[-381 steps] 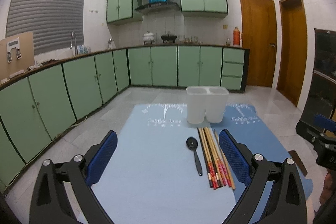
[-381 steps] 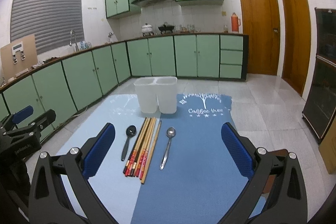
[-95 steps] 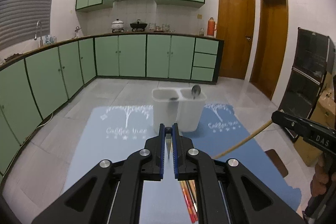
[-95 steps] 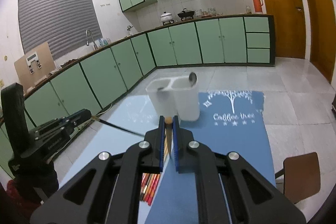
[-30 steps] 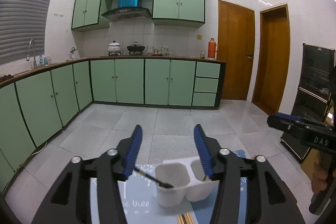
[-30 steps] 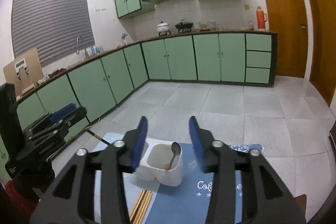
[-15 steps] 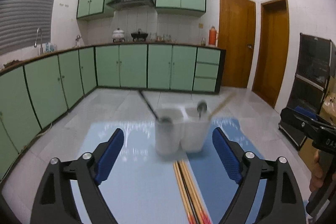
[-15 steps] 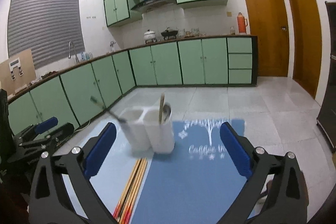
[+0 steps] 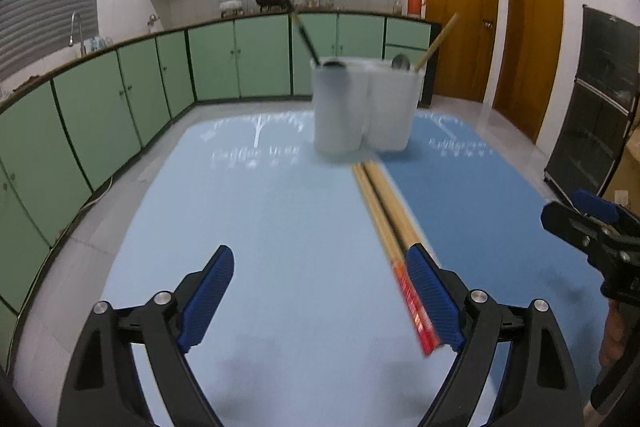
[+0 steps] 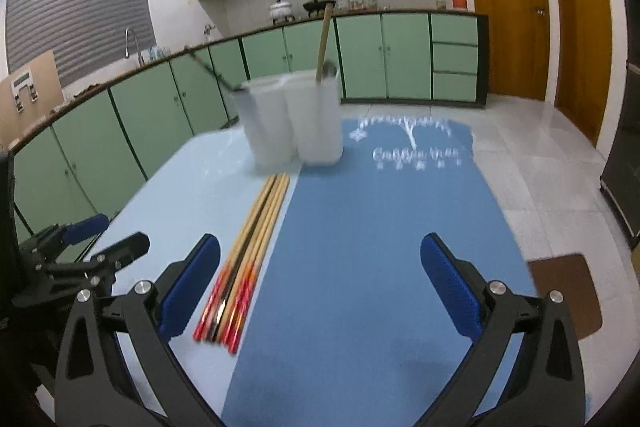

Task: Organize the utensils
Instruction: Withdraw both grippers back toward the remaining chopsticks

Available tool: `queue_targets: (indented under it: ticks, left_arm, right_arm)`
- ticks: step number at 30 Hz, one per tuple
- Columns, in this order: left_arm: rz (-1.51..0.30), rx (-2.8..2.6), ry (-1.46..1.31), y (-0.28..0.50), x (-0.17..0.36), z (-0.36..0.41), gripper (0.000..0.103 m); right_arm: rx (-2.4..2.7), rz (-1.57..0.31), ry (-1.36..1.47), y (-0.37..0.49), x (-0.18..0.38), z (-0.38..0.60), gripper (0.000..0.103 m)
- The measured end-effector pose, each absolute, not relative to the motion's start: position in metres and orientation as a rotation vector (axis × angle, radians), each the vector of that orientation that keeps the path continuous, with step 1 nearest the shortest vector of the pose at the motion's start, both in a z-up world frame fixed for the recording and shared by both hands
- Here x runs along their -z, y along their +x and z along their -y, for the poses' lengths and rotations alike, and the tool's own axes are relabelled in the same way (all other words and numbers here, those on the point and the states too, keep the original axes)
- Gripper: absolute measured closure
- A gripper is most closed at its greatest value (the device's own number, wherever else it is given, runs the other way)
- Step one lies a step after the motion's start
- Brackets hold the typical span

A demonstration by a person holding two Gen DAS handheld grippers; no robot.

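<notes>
A white two-compartment holder [image 9: 362,109] [image 10: 294,121] stands at the far middle of the table. Its left cup holds a black utensil [image 9: 306,41] [image 10: 208,69]; its right cup holds a metal spoon [image 9: 400,61] and a wooden chopstick [image 9: 436,41] [image 10: 322,43]. A bundle of chopsticks [image 9: 394,243] [image 10: 244,259] with red ends lies in front of the holder. My left gripper [image 9: 320,301] is open and empty, low over the light-blue mat, its right finger beside the bundle. My right gripper [image 10: 320,285] is open and empty over the dark-blue mat, right of the bundle.
The table has a light-blue mat [image 9: 248,227] on the left and a dark-blue mat [image 10: 384,247] on the right. Green kitchen cabinets [image 9: 120,99] run behind and to the left. A brown stool [image 10: 564,293] sits past the table's right edge.
Both grippers have dropped lower and come nearer to the table and the chopstick bundle, staying wide open. One second ago they were narrower and above the holder.
</notes>
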State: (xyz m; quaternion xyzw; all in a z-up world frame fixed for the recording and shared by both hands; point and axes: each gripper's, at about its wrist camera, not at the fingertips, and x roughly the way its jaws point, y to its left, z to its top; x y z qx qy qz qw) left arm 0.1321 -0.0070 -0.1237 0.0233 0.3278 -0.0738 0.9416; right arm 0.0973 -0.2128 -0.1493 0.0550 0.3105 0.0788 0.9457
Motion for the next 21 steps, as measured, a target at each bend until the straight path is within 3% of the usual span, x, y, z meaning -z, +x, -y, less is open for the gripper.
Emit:
queue_targets:
  ticks: [8,13,21]
  left_arm:
    - [-0.725,0.128,0.035,0.117,0.145,-0.005,0.017]
    - [-0.734,0.116,0.02,0.113,0.148,-0.01,0.017]
    - [-0.741,0.112,0.016,0.109,0.15,-0.013,0.017]
  right_arm:
    - [-0.19,-0.709,0.057,0.077,0.183,0.188,0.006]
    - [-0.211,-0.737,-0.002,0.072,0.192,0.167,0.024]
    - [-0.201,-0.759,-0.044,0.071,0.2,0.159,0.041]
